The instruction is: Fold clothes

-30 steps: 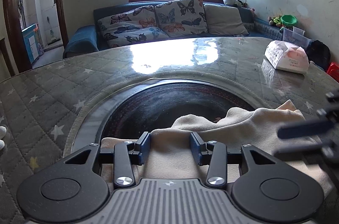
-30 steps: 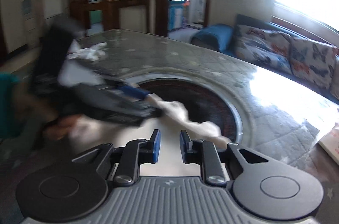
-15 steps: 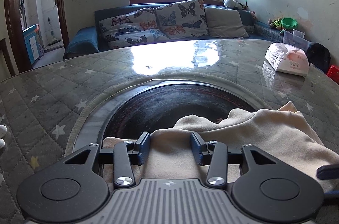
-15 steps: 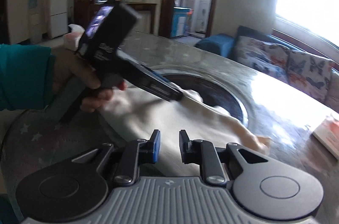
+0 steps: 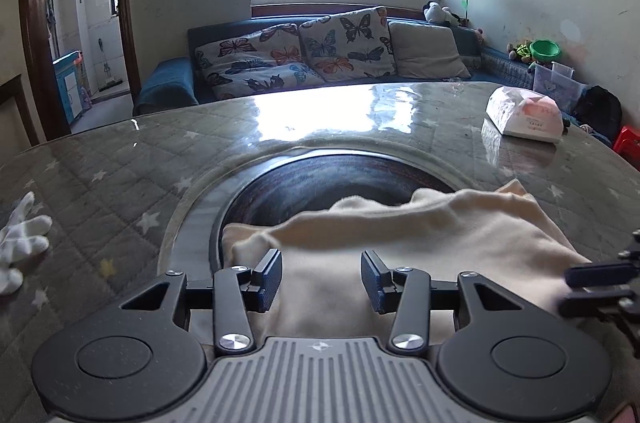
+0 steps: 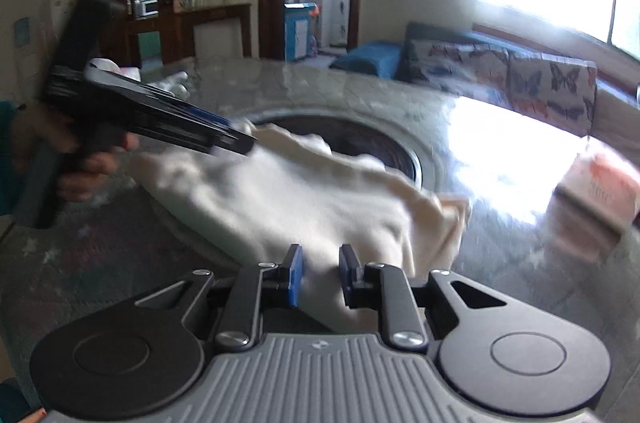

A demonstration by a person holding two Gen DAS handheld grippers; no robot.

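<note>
Cream garment (image 5: 420, 235) lies rumpled at centre frame, draped over the dark round inset (image 5: 320, 179) of the quilted table (image 5: 120, 159). We hold the left gripper (image 5: 320, 275) and the right gripper (image 6: 320, 273) over it, both jaws apart, gripping nothing. Tissue pack (image 5: 524, 115) upper right.

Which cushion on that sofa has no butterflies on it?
The plain beige cushion, the rightmost of the three, nearest the stuffed toy. The two butterfly cushions left of it are covered in coloured butterflies; this one is bare.

One cream garment (image 5: 420, 235), two tools (image 5: 320, 277) (image 6: 320, 277), one tissue pack (image 5: 524, 117), three sofa cushions (image 5: 344, 43), one white glove (image 5: 22, 241)
</note>
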